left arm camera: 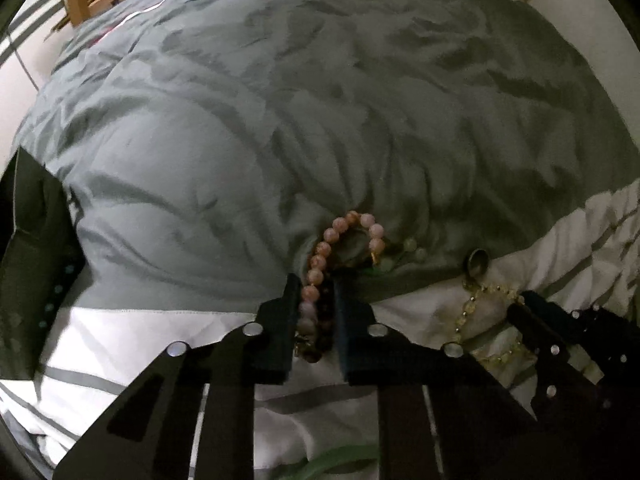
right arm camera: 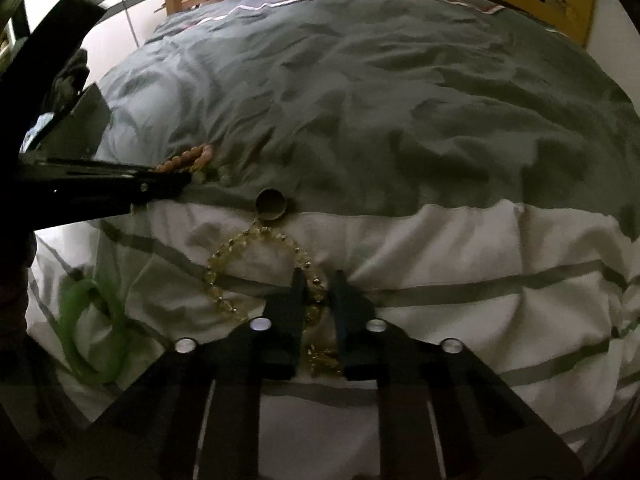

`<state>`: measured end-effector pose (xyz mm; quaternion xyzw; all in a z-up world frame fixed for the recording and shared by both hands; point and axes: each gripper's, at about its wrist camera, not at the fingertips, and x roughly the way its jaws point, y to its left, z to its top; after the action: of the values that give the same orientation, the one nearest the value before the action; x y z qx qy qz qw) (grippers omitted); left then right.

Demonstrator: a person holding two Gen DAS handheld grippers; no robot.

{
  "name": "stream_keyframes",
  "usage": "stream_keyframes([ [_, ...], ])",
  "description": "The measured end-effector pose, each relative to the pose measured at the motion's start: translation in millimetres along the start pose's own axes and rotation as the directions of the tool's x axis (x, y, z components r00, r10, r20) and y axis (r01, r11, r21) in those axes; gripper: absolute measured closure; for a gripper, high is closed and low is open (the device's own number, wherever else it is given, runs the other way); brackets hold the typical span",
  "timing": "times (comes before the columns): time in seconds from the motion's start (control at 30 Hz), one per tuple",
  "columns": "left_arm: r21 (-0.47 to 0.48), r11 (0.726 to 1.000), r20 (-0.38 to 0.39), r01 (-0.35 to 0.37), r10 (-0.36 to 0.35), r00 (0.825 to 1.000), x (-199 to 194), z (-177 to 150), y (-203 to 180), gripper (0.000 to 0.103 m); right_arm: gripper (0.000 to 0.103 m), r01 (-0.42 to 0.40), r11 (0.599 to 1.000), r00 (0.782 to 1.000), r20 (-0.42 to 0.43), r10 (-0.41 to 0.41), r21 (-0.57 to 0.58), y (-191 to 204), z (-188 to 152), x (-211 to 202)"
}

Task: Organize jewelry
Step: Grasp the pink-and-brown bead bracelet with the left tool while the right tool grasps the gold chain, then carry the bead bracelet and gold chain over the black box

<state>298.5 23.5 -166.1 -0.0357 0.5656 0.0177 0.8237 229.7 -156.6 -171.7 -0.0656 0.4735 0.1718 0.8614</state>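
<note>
Right now the pink bead bracelet (left arm camera: pixel 344 240) lies on the grey duvet (left arm camera: pixel 280 100), its near side pinched in the left gripper (left arm camera: pixel 316 300). Just beside it, the right gripper (right arm camera: pixel 318 296) clamps the yellow bead strand (right arm camera: pixel 248 272) on white striped bedding (right arm camera: pixel 480 248), a green bangle (right arm camera: pixel 92 332) nearby.
</note>
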Motion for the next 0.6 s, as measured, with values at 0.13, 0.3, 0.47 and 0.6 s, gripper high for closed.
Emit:
stream_keyframes([
  [0.13,-0.039,0.999,0.021,0.034,-0.033,0.999,-8,-1,6,0.094,0.095,-0.018,0.999,0.999,0.05,0.016,0.041,-8,1,-9],
  [0.3,-0.046,0.998,0.063,0.049,-0.046,0.997,-18,-1,12,0.095,0.095,-0.054,0.993,0.992,0.118,0.041,0.106,-19,6,-22],
  [0.47,-0.057,0.996,0.099,0.072,-0.066,0.993,-27,0,16,0.096,0.095,-0.068,0.99,0.983,0.181,0.045,0.125,-22,9,-32],
  [0.6,-0.06,0.993,0.144,0.099,-0.089,0.985,-36,3,16,0.096,0.095,-0.074,0.989,0.976,0.212,0.046,0.128,-22,11,-38],
])
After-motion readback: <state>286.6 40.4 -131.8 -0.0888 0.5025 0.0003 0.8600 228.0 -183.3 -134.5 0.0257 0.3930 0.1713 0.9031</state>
